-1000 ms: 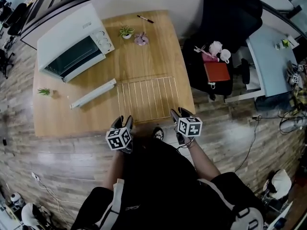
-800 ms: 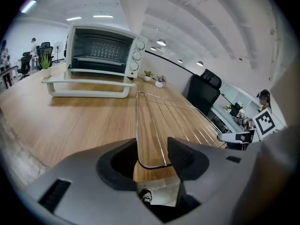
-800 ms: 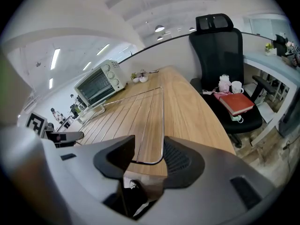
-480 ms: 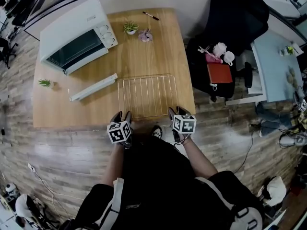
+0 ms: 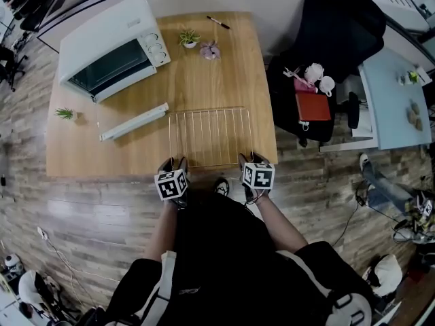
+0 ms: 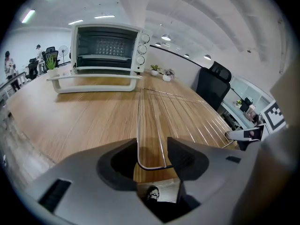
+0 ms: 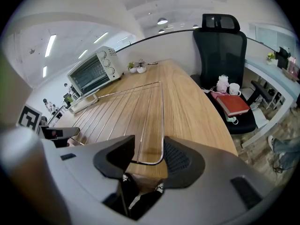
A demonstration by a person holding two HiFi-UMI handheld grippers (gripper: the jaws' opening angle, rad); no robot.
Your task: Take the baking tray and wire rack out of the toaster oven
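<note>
At the near edge of the tabletop (image 5: 204, 80), the left gripper (image 5: 174, 163) and the right gripper (image 5: 249, 159) sit side by side, one in each of the person's hands. Both point away from the person and down toward the wood.

Wire rack (image 5: 209, 138): lies flat on the tabletop, outside the toaster oven (image 5: 109, 49). Its near side lies along the tabletop's near edge. Its near-left corner is at the left gripper and its near-right corner at the right gripper.

Left gripper: jaws wide apart. In the left gripper view, the rounded near-left corner of the wire rack lies in the gap between them. The side wire runs close along the left jaw, and the front wire passes across toward the right jaw. The jaws are not clamped on the wire.

Right gripper: jaws wide apart. In the right gripper view, the rounded near-right corner of the wire rack lies in the gap. The side wire runs close along the right jaw. The jaws are not clamped on the wire.

Baking tray (image 5: 134, 121): white, resting on the tabletop at a slant, between the toaster oven and the wire rack and apart from both.

Toaster oven: white, at the far-left corner of the tabletop, glass door closed, control knobs on its right side.

Other items: a small potted plant (image 5: 189, 38) and a pen (image 5: 217, 22) lie near the far edge. A black office chair (image 5: 340, 19) stands to the right of the tabletop
</note>
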